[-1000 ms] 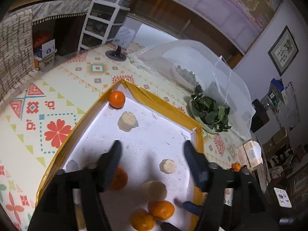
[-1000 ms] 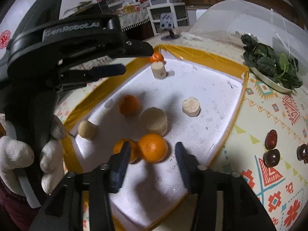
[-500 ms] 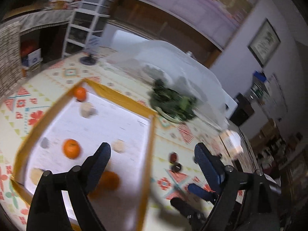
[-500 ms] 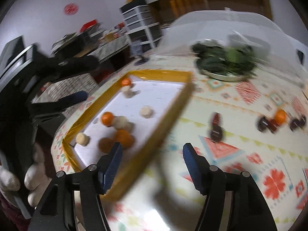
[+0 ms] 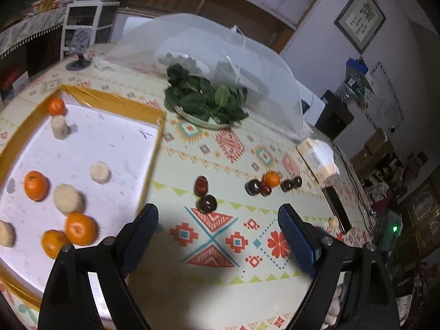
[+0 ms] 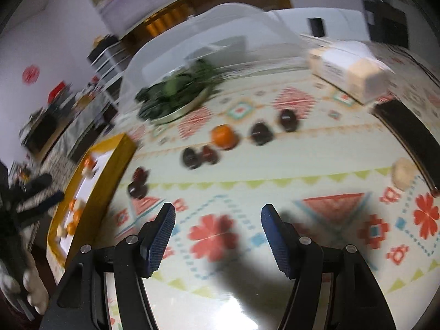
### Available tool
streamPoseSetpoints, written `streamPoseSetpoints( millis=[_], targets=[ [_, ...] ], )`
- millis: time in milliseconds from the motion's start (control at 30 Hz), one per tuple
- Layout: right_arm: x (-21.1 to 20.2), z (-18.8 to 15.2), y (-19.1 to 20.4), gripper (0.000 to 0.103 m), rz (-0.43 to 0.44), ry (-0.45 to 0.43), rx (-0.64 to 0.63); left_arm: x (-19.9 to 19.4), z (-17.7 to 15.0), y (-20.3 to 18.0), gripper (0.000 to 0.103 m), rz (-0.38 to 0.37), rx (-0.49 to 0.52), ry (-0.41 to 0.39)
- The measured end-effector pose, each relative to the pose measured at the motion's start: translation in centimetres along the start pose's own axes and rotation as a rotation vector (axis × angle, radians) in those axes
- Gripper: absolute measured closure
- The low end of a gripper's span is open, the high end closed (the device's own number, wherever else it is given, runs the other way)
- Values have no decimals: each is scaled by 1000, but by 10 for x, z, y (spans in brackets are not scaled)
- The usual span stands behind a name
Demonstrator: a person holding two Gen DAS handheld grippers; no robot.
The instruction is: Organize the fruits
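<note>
Left wrist view: left gripper (image 5: 217, 217) fingers spread, empty, over the patterned surface (image 5: 220, 275); oranges (image 5: 81, 228) in the tray (image 5: 154, 148) at left. Right gripper (image 6: 217, 218) fingers apart, empty, a lone orange (image 6: 223, 136) among dark fruits (image 6: 261, 133) above centre.

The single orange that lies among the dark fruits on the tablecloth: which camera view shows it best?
The left wrist view shows the orange best: it is sharp there, with its neighbouring dark fruits plainly told apart. The right wrist view shows the same orange larger and nearer the middle, but motion blur smears its outline.
</note>
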State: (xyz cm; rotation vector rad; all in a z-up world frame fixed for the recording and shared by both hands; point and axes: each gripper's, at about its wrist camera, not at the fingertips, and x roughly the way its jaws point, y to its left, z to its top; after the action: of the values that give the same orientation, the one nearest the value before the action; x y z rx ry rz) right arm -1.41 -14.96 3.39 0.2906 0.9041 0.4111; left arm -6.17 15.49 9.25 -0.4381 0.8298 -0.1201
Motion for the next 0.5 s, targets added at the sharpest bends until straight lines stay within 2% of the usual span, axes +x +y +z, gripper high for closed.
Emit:
streamPoseSetpoints(
  millis=[200, 333, 400, 433, 500],
  targets=[
    [9, 31, -3, 34, 35, 7, -2, 17, -7, -10, 15, -1, 20, 26],
    [34, 57, 9, 34, 41, 15, -28, 23, -8, -13, 15, -7, 41, 33],
    [49, 68, 17, 37, 35, 22, -50, 24, -8, -13, 15, 0, 50, 27],
    [56, 73, 21, 39, 26, 29, -63, 23, -6, -12, 16, 2, 53, 22],
    [71, 80, 29, 42, -6, 39, -101, 20, -3, -10, 25, 12, 67, 2]
  ],
)
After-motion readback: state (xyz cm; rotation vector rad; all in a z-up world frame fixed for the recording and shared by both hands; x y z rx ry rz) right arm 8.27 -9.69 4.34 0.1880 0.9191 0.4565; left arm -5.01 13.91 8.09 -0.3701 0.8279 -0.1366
